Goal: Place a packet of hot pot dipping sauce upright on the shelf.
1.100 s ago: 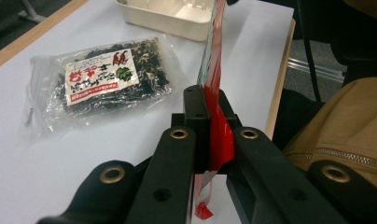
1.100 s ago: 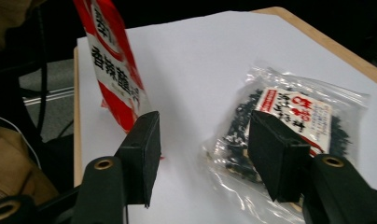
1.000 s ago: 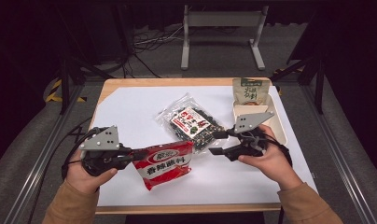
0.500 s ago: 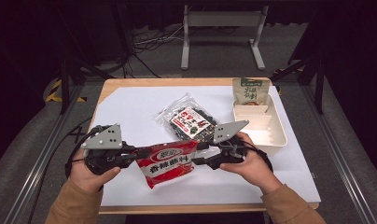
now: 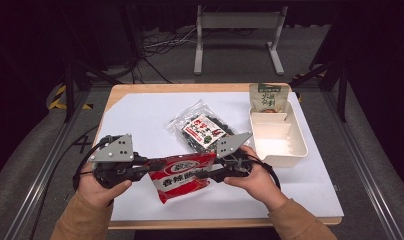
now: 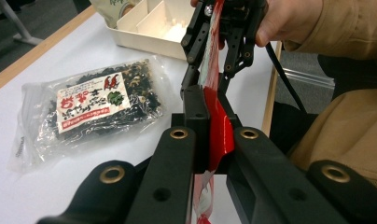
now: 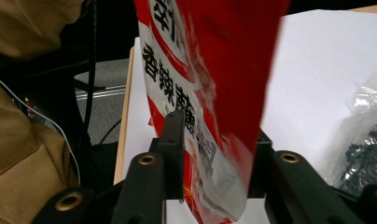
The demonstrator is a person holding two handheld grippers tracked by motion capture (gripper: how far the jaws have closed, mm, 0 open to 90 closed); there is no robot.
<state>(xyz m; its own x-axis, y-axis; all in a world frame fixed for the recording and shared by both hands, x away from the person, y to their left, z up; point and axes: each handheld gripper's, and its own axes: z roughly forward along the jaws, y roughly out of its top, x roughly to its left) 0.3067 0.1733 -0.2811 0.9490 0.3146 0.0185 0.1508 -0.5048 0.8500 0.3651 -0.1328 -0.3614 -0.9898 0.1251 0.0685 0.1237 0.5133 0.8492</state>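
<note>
While your left claw (image 5: 142, 169) stays clenched on the left edge of the shiny red snack bag with white writing (image 5: 182, 175), your right claw (image 5: 214, 172) has the bag's right edge between its jaws. Those right jaws have just been closing in, and in the right gripper view the bag (image 7: 210, 93) fills the gap between them, with the left jaw touching it. You can't quite tell there if both sides press on it yet.

You hold the red bag near the bottom middle of the high view, just above the white sheet (image 5: 140, 120) that covers the wooden worktop (image 5: 190, 88). In the left gripper view the bag (image 6: 219, 121) stands on its edge, pinched tight between the black jaws, and your right claw (image 6: 213, 65) shows at the top of the frame around the far end.

Just above the red bag in the high view lies a clear plastic bag of dark bits with a red and white label (image 5: 202, 131). It touches neither claw. At the right of the frame sits a cream plastic tray with dividers (image 5: 297, 145), and a green and white pouch (image 5: 268, 96) leans on its top end.
</note>
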